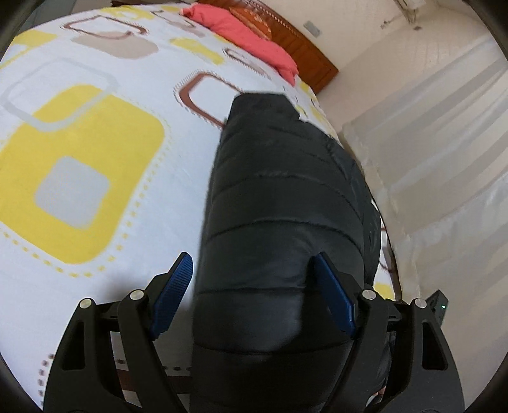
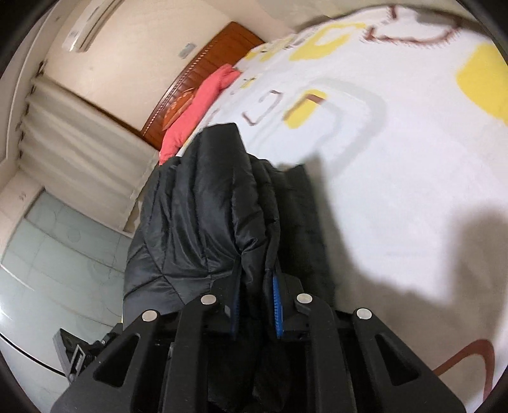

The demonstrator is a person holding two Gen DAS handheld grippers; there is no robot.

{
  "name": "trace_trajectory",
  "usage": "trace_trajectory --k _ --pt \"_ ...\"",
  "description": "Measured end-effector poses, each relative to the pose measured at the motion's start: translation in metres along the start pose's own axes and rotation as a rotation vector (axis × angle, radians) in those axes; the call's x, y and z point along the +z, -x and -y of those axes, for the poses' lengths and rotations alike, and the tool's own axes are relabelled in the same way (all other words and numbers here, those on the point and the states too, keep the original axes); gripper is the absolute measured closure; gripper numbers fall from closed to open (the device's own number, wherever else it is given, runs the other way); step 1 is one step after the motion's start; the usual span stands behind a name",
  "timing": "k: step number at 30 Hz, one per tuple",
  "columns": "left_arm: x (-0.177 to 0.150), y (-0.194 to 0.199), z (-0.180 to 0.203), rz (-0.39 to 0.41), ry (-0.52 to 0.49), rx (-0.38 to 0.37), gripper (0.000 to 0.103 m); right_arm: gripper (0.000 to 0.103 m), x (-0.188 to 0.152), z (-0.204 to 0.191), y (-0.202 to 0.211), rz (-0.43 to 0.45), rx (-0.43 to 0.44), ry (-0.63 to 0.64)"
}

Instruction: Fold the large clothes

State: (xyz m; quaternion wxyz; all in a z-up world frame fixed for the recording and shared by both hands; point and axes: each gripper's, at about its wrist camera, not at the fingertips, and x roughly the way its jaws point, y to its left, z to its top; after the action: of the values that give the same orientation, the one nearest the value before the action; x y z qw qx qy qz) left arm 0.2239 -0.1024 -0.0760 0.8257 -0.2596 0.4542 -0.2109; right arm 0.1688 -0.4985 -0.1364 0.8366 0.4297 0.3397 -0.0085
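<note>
A black quilted puffer jacket (image 1: 279, 190) lies bunched along the right edge of a bed with a white sheet with yellow and brown squares (image 1: 95, 127). My left gripper (image 1: 253, 259) stands open over the jacket's near end. The padded fabric fills most of the gap between its blue pads, and a strip of sheet shows beside the left pad (image 1: 174, 286). In the right wrist view the jacket (image 2: 197, 216) hangs in folds, partly over the bed's side. My right gripper (image 2: 255, 282) is shut on a fold of it, the blue pads (image 2: 277, 305) pressing the fabric.
A red pillow (image 1: 247, 35) and a brown wooden headboard (image 1: 301, 54) are at the bed's far end. Pale curtains (image 1: 428, 127) hang beside the bed, above a pale tiled floor (image 2: 47, 254). A dark device (image 2: 73, 349) sits low near the bed's side. An air conditioner (image 2: 92, 25) hangs on the wall.
</note>
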Motion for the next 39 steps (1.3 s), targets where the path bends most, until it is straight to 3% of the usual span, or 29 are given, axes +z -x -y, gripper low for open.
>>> trace_trajectory --k 8,14,19,21,23,27,31,35,37,39 --pt "-0.004 -0.038 0.005 -0.037 -0.062 0.143 0.023 0.087 -0.005 0.021 -0.015 -0.021 0.028 -0.03" --pt "0.002 -0.042 0.002 -0.057 -0.059 0.135 0.024 0.086 -0.003 0.013 -0.016 -0.035 0.024 -0.041" --pt "0.0 -0.016 -0.007 -0.031 0.004 0.083 0.024 0.071 -0.003 0.007 0.004 -0.023 0.036 -0.042" --pt "-0.005 -0.005 -0.01 -0.026 0.026 0.06 0.024 0.051 -0.006 0.001 0.016 -0.007 0.038 -0.04" --pt "-0.01 0.005 -0.01 -0.021 0.036 0.042 0.023 0.04 -0.011 -0.003 0.031 0.011 0.051 -0.042" --pt "-0.026 0.031 -0.018 0.004 0.082 -0.013 0.016 0.033 -0.029 -0.015 0.061 0.027 0.1 -0.036" --pt "-0.041 0.04 -0.028 0.002 0.149 -0.037 0.014 0.032 -0.05 -0.02 0.074 0.005 0.104 -0.017" --pt "-0.048 0.035 -0.027 -0.011 0.146 -0.018 0.013 0.033 -0.063 -0.015 0.066 -0.027 0.03 -0.017" --pt "-0.051 0.026 -0.027 -0.04 0.128 0.021 0.015 0.054 -0.066 -0.004 0.058 -0.047 -0.014 -0.043" --pt "-0.056 0.016 -0.03 -0.063 0.129 0.051 0.026 0.066 -0.07 0.009 0.05 -0.069 -0.008 -0.086"
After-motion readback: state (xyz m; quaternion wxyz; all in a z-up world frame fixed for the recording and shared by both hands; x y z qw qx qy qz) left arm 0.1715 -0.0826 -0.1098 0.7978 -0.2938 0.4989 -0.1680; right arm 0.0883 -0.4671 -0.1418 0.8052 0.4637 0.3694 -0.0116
